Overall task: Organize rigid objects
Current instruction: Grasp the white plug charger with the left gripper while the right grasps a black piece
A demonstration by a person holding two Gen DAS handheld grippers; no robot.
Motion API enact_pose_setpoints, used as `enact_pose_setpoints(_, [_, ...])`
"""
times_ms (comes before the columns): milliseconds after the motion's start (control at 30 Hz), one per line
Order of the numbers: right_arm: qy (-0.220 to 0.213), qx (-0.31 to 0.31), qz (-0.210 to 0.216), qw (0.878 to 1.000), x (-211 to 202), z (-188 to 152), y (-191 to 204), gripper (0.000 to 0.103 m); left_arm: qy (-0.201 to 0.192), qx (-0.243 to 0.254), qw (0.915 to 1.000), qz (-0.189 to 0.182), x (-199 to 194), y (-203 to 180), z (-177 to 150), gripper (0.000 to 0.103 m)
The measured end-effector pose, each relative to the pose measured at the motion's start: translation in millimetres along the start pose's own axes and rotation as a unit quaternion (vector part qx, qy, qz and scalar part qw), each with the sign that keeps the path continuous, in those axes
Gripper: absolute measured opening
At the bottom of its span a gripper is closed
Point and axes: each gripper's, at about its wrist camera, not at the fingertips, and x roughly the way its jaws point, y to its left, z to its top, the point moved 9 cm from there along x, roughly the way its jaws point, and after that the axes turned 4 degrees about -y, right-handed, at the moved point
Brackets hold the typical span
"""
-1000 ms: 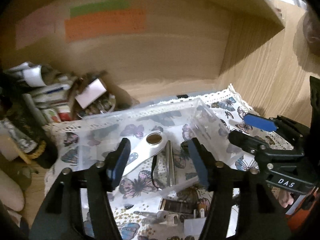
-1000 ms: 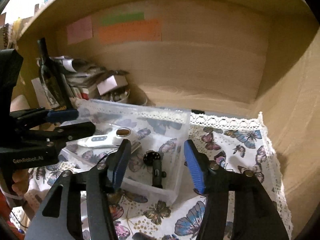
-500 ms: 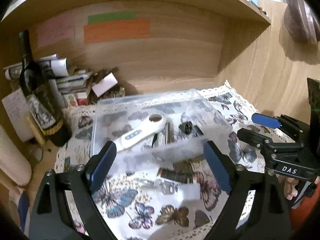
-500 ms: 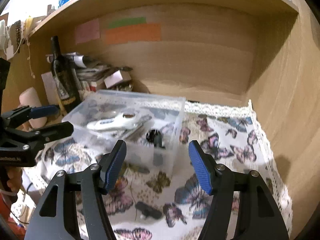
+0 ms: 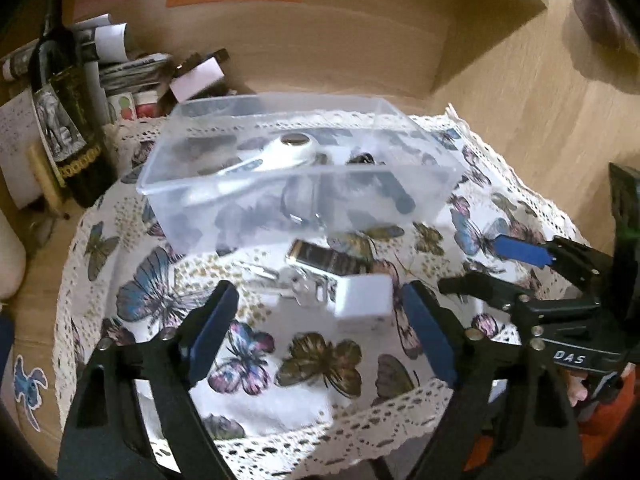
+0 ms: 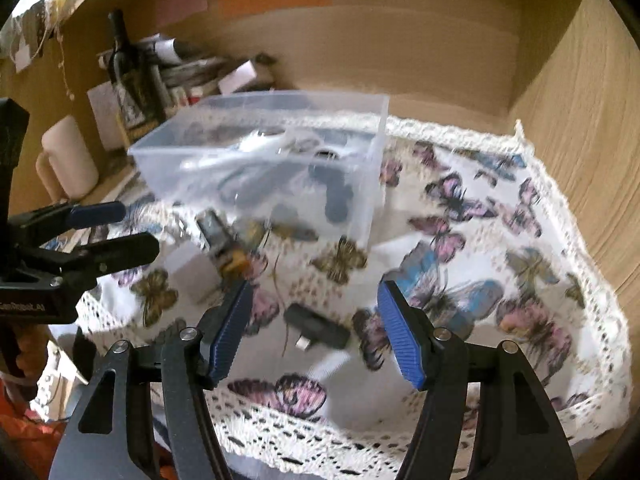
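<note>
A clear plastic bin (image 5: 224, 184) stands on the butterfly cloth (image 5: 320, 364) and holds a white thermometer (image 5: 276, 156) and dark items. In front of it lie a white charger block (image 5: 362, 296), a dark shiny lighter-like piece (image 5: 320, 258) and metal keys (image 5: 296, 282). My left gripper (image 5: 320, 328) is open and empty, just short of the white block. My right gripper (image 6: 312, 328) is open and empty, with a small black plug (image 6: 316, 332) lying on the cloth between its fingers. The bin also shows in the right wrist view (image 6: 360, 168).
A dark wine bottle (image 5: 64, 104), stacked papers and small boxes (image 5: 132, 76) crowd the back left corner. A cream mug (image 6: 68, 160) stands at the left. Wooden walls (image 6: 580, 128) close the back and right. The cloth's lace edge (image 6: 360, 444) hangs at the front.
Both grippers have pulled back from over the bin toward the cloth's front edge. The left gripper's fingers have spread wider. The loose items in front of the bin have come into view.
</note>
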Motion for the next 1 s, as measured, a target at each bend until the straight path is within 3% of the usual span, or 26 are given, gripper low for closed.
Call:
enact_pose_setpoints(100, [0.011, 0.003, 0.0, 1.0, 6, -9, 0, 0.06, 0.001, 0.002, 0.9999, -0.017, -2, -8, -4, 0.071])
enact_pose_setpoints(233, [0.029, 0.01, 0.007, 0.999, 16, -17, 1, 0.047, 0.003, 0.009, 0.9995, -0.031, -1, -18, -7, 0.064])
enact_pose_setpoints(400, [0.033, -0.002, -0.004, 0.999, 24, -21, 4, 0.032, 0.019, 0.015, 0.9988, -0.043, 11, -28, -12, 0.062])
enact_pose_setpoints(600, [0.024, -0.001, -0.005, 1.0, 21, -19, 1, 0.032, 0.033, 0.006, 0.9984, -0.045, 28, -31, -13, 0.058])
enact_pose_setpoints(733, [0.011, 0.004, -0.006, 1.0, 16, -13, -3, 0.032, 0.053, -0.01, 0.9971, -0.053, 40, -29, -17, 0.038])
enact_pose_setpoints(1000, [-0.012, 0.011, -0.011, 1.0, 7, 1, -9, 0.032, 0.041, -0.023, 0.997, -0.062, 34, -27, -16, 0.038])
